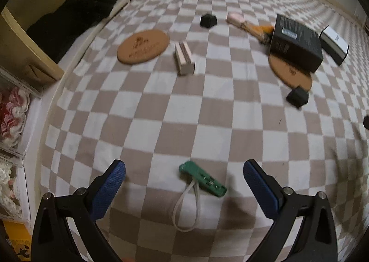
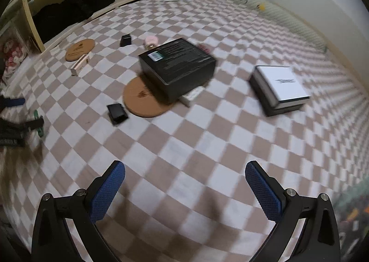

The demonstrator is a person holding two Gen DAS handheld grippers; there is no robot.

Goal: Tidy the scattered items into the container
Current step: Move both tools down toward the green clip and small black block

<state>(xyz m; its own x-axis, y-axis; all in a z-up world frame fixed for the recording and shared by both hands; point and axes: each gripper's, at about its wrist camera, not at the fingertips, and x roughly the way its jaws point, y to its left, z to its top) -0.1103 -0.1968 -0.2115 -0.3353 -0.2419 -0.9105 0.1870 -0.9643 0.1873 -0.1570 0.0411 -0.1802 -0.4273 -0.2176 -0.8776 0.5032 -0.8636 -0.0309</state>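
Scattered items lie all over a brown-and-white checked bed cover (image 1: 184,105). Two boxes could serve as the container, and which one is meant cannot be told. In the right wrist view the black box (image 2: 177,66) sits at about 12 o'clock from the right gripper (image 2: 184,181), closed side up, one corner resting on a round cork mat (image 2: 140,100) and a pale flat strip poking out from under its near edge. What it holds is hidden. At 1 o'clock, apart from it, the white-topped box (image 2: 280,88) stands shut on a dark base.

In the left wrist view the green tool (image 1: 203,180) lies flat just ahead of the left gripper (image 1: 184,183), between its two blue pads but touched by neither. It is a slim green bar, tilted, with a pale cord loop (image 1: 186,209) trailing toward 6 o'clock. Farther off at 11 o'clock lies a second cork mat (image 1: 143,46), with a pale pink oblong box (image 1: 184,58) just beside it. A small black block (image 1: 208,20) and a pink-ended object (image 1: 235,19) sit near 12 o'clock. Another small black case (image 1: 297,97) rests at 2 o'clock, just beside the mat under the black box.

Both grippers are spread wide and hold nothing.
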